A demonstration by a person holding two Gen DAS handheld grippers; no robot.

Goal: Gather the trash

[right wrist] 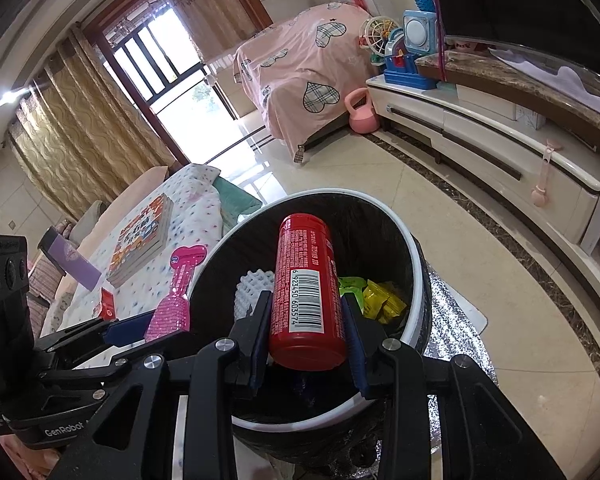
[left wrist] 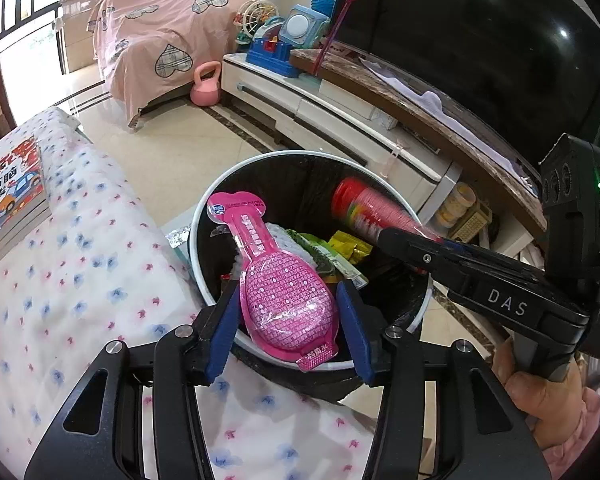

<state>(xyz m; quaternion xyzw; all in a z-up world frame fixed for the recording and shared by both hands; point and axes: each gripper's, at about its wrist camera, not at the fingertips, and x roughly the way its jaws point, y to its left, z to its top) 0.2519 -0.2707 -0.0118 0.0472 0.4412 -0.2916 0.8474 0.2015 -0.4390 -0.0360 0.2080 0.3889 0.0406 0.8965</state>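
While over the bin rim (right wrist: 410,240), red can (right wrist: 306,292), seemingly clamped.

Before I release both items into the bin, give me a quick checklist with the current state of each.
1. Left hand-held gripper grips pink package: ok.
2. Right hand-held gripper grips red canister: ok.
3. Canister over the trash bin opening: ok.
4. Pink package fully inside the rim: not ok, its top overhangs the rim toward the table.
5. Room left in the bin: ok, wrappers lie low.
6. Liner seated all around: cannot tell.
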